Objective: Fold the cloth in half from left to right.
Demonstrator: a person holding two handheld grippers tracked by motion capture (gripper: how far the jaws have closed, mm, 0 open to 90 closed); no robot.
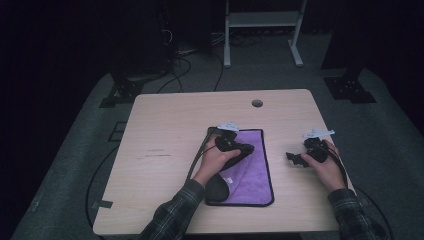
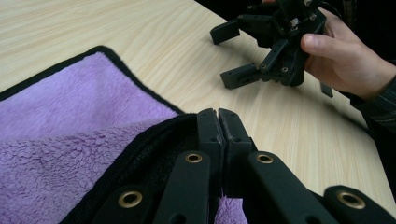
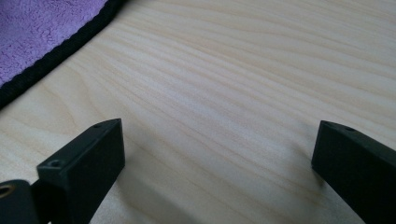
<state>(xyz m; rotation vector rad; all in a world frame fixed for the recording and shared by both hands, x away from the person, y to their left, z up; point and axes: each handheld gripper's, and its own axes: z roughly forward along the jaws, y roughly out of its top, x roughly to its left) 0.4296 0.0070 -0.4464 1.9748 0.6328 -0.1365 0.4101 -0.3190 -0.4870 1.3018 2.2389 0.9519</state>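
Left tongs (image 2: 218, 122): pinching the cloth (image 2: 70, 121) hem, to fold it over.
Right tongs (image 3: 217, 154): spread, resting empty beside it, out of the fold's way.

bare table (image 1: 165, 130) left, cloth (image 1: 252, 170) centre

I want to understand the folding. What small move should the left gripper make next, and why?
Probably carry the pinched edge further across the purple cloth and lay it flat. The left gripper is shut on the cloth's black-trimmed edge, already lifted and partly folded over, while the right gripper waits open on the bare table.
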